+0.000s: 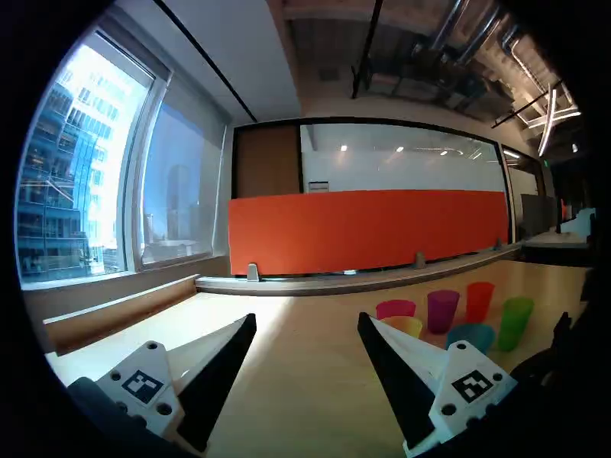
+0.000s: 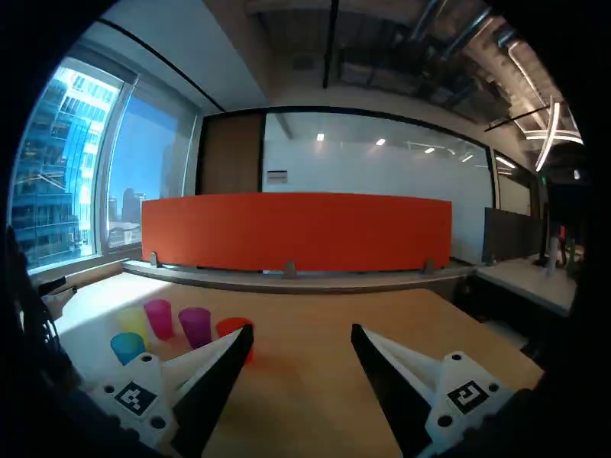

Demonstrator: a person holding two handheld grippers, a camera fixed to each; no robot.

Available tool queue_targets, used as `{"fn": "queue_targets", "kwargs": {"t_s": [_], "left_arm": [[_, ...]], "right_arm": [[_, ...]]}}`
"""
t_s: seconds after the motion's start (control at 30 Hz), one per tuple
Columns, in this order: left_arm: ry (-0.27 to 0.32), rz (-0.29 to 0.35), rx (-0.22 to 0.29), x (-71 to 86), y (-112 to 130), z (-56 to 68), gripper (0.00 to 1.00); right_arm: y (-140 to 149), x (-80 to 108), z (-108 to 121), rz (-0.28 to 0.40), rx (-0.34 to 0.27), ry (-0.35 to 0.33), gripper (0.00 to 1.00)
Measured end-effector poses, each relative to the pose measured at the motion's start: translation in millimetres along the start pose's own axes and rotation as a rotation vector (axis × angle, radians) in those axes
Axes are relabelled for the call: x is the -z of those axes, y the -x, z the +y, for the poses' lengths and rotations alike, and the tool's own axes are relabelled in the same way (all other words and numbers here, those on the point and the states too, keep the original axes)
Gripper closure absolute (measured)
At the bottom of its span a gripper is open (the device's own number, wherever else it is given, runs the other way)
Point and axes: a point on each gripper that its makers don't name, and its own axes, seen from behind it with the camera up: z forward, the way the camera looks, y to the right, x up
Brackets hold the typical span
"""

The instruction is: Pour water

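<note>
Six coloured cups (image 1: pixel 443 309) stand clustered on the tabletop (image 1: pixel 305 397) between your left gripper (image 1: pixel 305 319) and right gripper (image 2: pixel 300 330), probably so either reaches them; both have fingers wide and empty, ready to grasp one.

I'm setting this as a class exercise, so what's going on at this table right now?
A person holds a two-finger gripper in each hand above a wooden table. The left gripper and the right gripper are both open and hold nothing. A cluster of coloured plastic cups stands upright on the table ahead of them, untouched. No pouring has begun, and I cannot tell whether any cup holds water.
</note>
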Motion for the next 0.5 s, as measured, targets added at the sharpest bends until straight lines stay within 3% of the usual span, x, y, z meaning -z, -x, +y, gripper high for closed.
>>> {"fn": "queue_targets", "kwargs": {"t_s": [0.5], "left_arm": [[0.005, -0.018, 0.047, -7.3, 11.7, -4.0, 0.01]], "right_arm": [[0.6, 0.0, -3.1, -0.006, 0.015, 0.003, 0.01]]}}
